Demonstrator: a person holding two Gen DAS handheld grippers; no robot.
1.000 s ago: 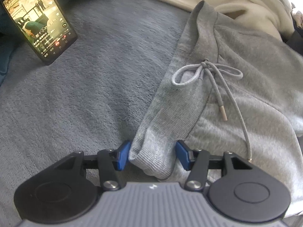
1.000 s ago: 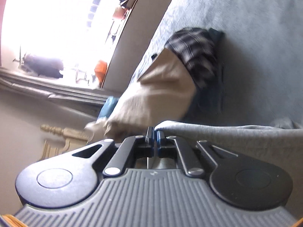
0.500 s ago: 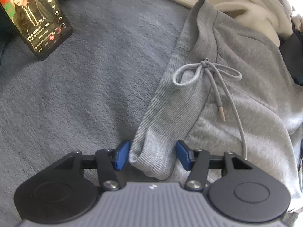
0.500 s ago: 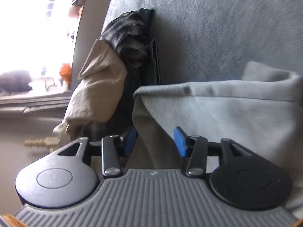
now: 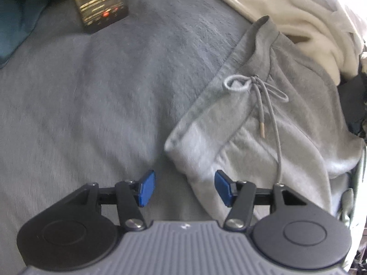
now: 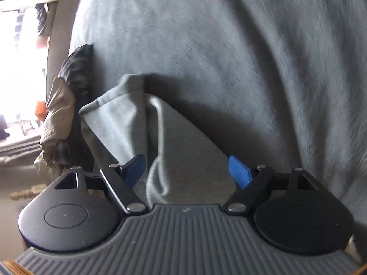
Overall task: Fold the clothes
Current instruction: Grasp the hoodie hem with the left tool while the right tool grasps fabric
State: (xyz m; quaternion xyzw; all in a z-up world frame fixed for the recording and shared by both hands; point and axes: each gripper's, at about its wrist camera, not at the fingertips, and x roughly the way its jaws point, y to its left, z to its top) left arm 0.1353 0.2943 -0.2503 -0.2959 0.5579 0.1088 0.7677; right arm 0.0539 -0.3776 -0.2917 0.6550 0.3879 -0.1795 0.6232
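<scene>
Grey sweatpants (image 5: 263, 123) with a tied drawstring (image 5: 259, 91) lie on a grey fleece blanket (image 5: 91, 91). In the left wrist view my left gripper (image 5: 184, 188) stands open just short of the waistband corner (image 5: 176, 144). Its left pad is over bare blanket and its right pad is at the cloth's edge. In the right wrist view my right gripper (image 6: 187, 170) is opening. A folded end of the grey sweatpants (image 6: 179, 142) lies loose between its blue pads, which do not press on it.
A phone (image 5: 101, 2) with a lit screen stands at the far left of the blanket, beside a teal cloth (image 5: 16, 23). A cream garment (image 5: 286, 6) lies behind the sweatpants. Beige and plaid clothes (image 6: 59, 114) are piled by the bed's edge near a bright window.
My right gripper went from shut on the grey cloth to wide apart and swung down over the blanket. My left gripper drew back, so the waistband corner is no longer between its pads.
</scene>
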